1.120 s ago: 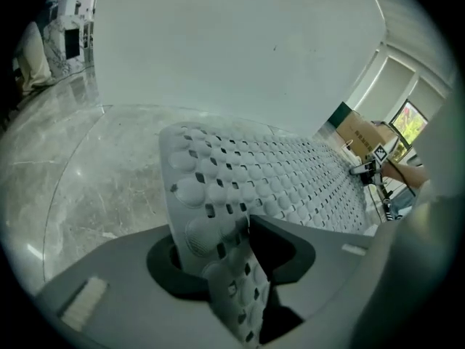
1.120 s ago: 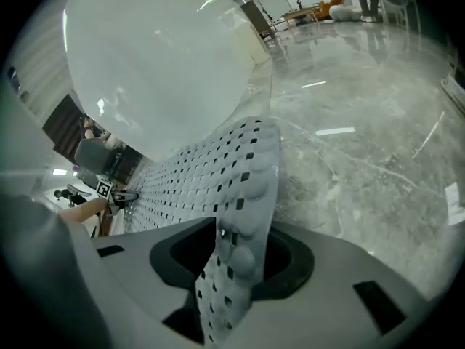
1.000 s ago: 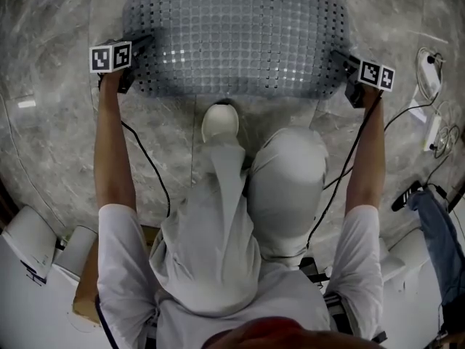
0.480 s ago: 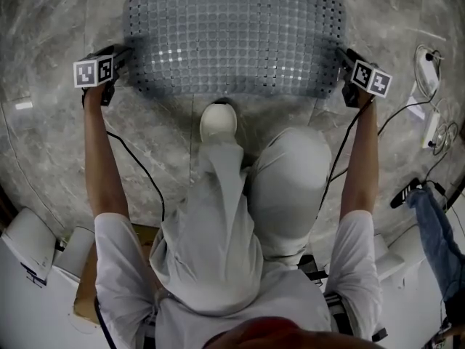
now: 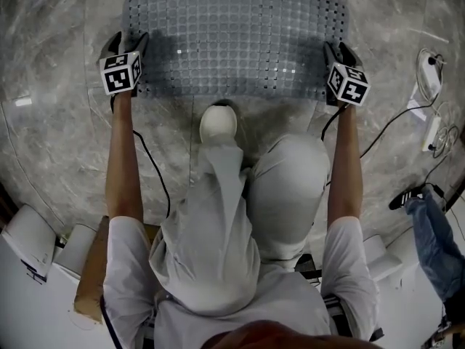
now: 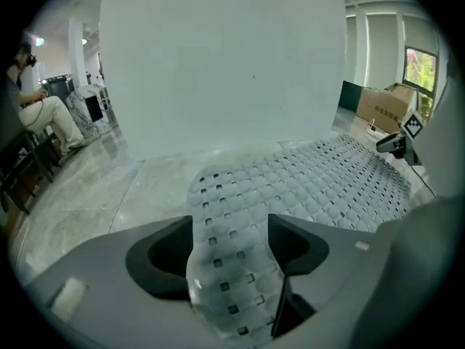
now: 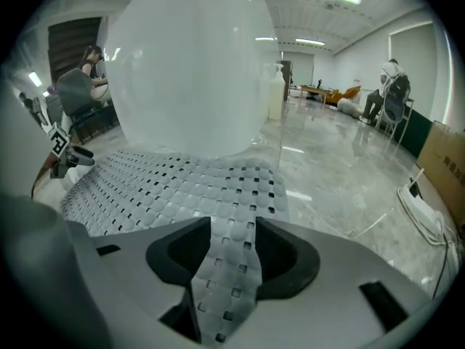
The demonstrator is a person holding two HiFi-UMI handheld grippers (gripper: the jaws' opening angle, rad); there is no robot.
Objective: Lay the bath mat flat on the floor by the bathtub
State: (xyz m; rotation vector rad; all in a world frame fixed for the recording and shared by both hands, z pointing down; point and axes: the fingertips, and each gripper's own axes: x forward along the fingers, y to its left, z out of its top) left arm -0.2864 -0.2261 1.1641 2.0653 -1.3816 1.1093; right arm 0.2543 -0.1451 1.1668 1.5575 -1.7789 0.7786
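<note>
1. Jaws of the left gripper [image 6: 231,244] are opening. They stand wide on either side of the bath mat's [image 5: 232,38] near-left corner, which lies face up in the gap, unpinched.
2. The right gripper [image 7: 232,249] is spread just as wide over the near-right corner, without clamping it.
3. Each marker cube [image 5: 120,73] [image 5: 347,83] shows black-and-white square patterns.
4. The grey perforated mat lies flat on the marble floor [image 5: 58,144], its far edge close to the white bathtub wall [image 6: 218,64].
5. A shoe toe [image 5: 219,122] sits just beside the mat's near edge, between the arms.
6. White cables [image 5: 429,71] lie at the floor's right edge.
7. A cardboard box [image 6: 381,106] stands beyond the mat, its print too small to read. A seated person [image 6: 43,115] is well apart.
</note>
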